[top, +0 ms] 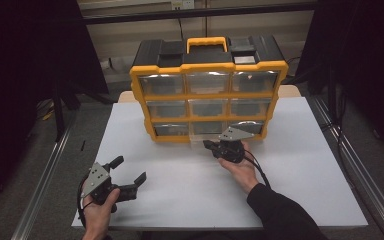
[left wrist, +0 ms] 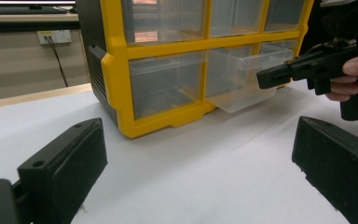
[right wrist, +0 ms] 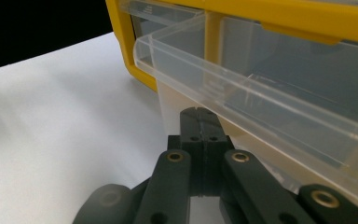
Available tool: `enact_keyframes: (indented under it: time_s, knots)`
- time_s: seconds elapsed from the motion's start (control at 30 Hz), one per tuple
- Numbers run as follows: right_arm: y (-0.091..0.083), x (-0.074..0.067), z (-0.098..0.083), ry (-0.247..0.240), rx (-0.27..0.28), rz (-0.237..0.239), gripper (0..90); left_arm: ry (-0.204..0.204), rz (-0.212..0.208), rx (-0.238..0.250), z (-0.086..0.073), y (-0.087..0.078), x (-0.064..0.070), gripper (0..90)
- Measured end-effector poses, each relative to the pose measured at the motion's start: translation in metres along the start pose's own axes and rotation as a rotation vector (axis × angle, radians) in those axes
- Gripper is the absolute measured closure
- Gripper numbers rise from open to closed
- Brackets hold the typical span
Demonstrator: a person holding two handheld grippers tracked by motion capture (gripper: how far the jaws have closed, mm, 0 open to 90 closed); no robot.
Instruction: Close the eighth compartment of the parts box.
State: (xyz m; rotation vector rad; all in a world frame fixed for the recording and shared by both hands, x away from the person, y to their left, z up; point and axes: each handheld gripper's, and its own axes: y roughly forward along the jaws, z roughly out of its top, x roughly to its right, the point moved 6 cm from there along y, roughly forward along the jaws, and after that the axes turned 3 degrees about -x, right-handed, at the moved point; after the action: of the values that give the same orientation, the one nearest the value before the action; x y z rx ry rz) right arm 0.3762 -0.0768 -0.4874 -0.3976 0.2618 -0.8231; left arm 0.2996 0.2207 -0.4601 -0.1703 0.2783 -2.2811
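From the high view, a yellow and black drawer cabinet [top: 209, 90] stands at the far middle of the white table [top: 180, 190]. Its bottom middle drawer [top: 204, 131] is pulled partly out. The right gripper [top: 211, 145] sits just in front of that drawer, its tips at the drawer's front. The left gripper [top: 128, 174] is near the table's front left corner, well apart from the cabinet, jaws spread wide and holding nothing.

In the left gripper view, both wide-apart jaws frame bare table; the clear drawer [left wrist: 242, 79] juts from the cabinet [left wrist: 116, 70], with the right gripper [left wrist: 265, 77] at its front.

In the right gripper view, the jaws are pressed together, tips against the drawer's [right wrist: 261, 112] front wall below its rim; whether they pinch anything I cannot tell.
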Motion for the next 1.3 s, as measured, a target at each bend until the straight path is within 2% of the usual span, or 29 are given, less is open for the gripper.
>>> enact_keyframes:
  time_s: [0.17, 0.23, 0.33, 0.63, 0.77, 0.8, 0.87, 1.07, 1.3]
  knots:
    - [0.002, -0.001, -0.001, -0.001, -0.002, 0.005, 90.0, -0.005, 0.012, 0.002, 0.000, -0.001, 0.000, 3.0]
    - [0.002, 0.000, -0.001, 0.005, -0.001, 0.001, 90.0, 0.007, 0.012, 0.000, 0.000, -0.001, -0.001, 2.9]
    - [0.003, 0.001, -0.001, 0.001, -0.001, 0.001, 90.0, 0.001, -0.001, -0.003, 0.000, 0.000, 0.000, 2.9]
    - [0.005, 0.007, 0.000, 0.016, 0.009, -0.002, 90.0, 0.002, 0.007, -0.001, 0.000, 0.000, 0.000, 2.9]
    - [0.008, 0.009, -0.001, 0.030, 0.027, -0.002, 90.0, -0.006, 0.008, 0.006, 0.001, 0.000, 0.000, 2.9]
    - [0.008, 0.010, 0.000, 0.029, 0.028, -0.005, 90.0, -0.022, 0.012, 0.018, 0.001, 0.001, 0.001, 2.9]
    - [0.008, 0.010, 0.000, 0.028, 0.028, -0.006, 90.0, 0.000, 0.011, 0.005, 0.001, -0.001, -0.001, 2.9]
    - [0.010, 0.011, 0.003, 0.028, 0.023, -0.014, 90.0, 0.011, 0.005, 0.006, 0.001, -0.001, -0.001, 2.9]
    - [0.011, 0.014, 0.007, 0.026, 0.024, -0.016, 90.0, 0.005, 0.012, 0.005, 0.001, -0.001, -0.001, 3.0]
